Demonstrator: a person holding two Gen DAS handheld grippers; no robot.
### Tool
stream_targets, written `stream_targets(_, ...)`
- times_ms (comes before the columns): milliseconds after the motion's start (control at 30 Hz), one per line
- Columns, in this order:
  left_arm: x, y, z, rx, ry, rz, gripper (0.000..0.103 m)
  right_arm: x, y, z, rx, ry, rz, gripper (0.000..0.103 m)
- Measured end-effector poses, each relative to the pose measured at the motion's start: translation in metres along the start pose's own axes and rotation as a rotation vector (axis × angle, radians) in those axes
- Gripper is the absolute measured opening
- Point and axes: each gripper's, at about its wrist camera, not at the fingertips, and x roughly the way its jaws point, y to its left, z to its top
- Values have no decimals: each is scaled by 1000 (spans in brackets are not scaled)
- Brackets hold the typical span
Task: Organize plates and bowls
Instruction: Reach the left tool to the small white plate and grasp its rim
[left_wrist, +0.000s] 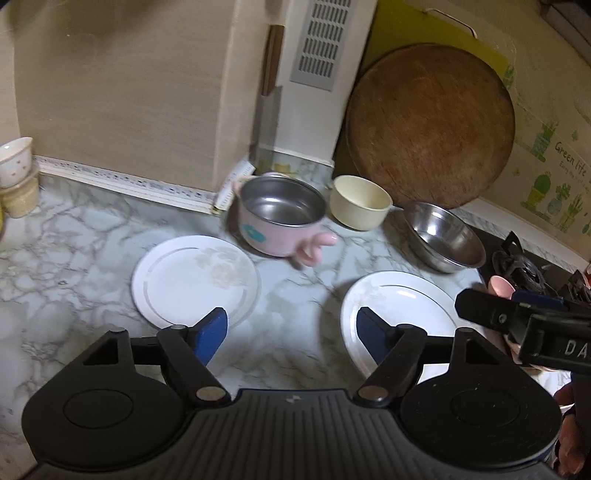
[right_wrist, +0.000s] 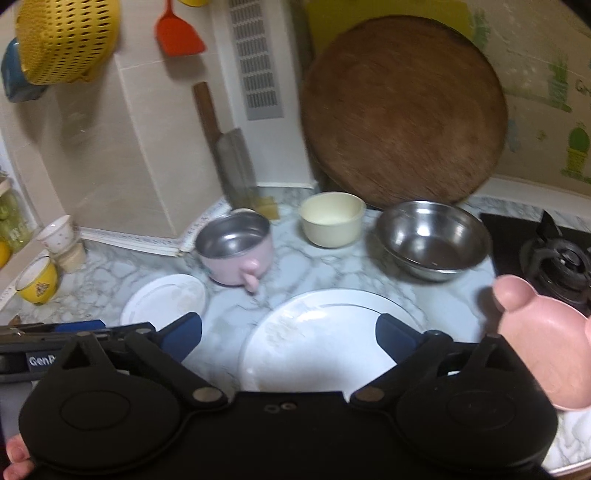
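Note:
Two white plates lie on the marble counter: one on the left (left_wrist: 195, 280) (right_wrist: 166, 301), a larger one on the right (left_wrist: 402, 306) (right_wrist: 325, 325). Behind them stand a pink steel-lined bowl with handles (left_wrist: 282, 218) (right_wrist: 236, 251), a cream bowl (left_wrist: 360, 201) (right_wrist: 330, 219) and a steel bowl (left_wrist: 445, 236) (right_wrist: 432, 240). My left gripper (left_wrist: 291, 334) hovers open over the bare counter between the plates. My right gripper (right_wrist: 288, 336) hangs open above the larger plate, nothing between its pads. A pink dish (right_wrist: 546, 343) lies at the right, beside the right gripper.
A round wooden cutting board (left_wrist: 430, 122) (right_wrist: 402, 110) leans on the back wall behind the bowls, a cleaver (right_wrist: 236, 166) on the corner. Cups (right_wrist: 37, 284) stand at the far left. A gas stove (right_wrist: 554, 254) borders the counter on the right.

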Motion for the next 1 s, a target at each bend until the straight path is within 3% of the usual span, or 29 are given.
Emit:
stream_targets(300, -1, 50, 12, 1, -1, 41, 78, 26, 43, 12, -46, 0, 16, 103)
stream_targets(500, 25, 95, 28, -20, 63, 72, 78, 62, 67, 15, -63, 40, 15, 102)
stream_targets(1000, 108, 158, 46, -102, 188, 115, 78, 171, 93, 19, 25, 271, 20, 96)
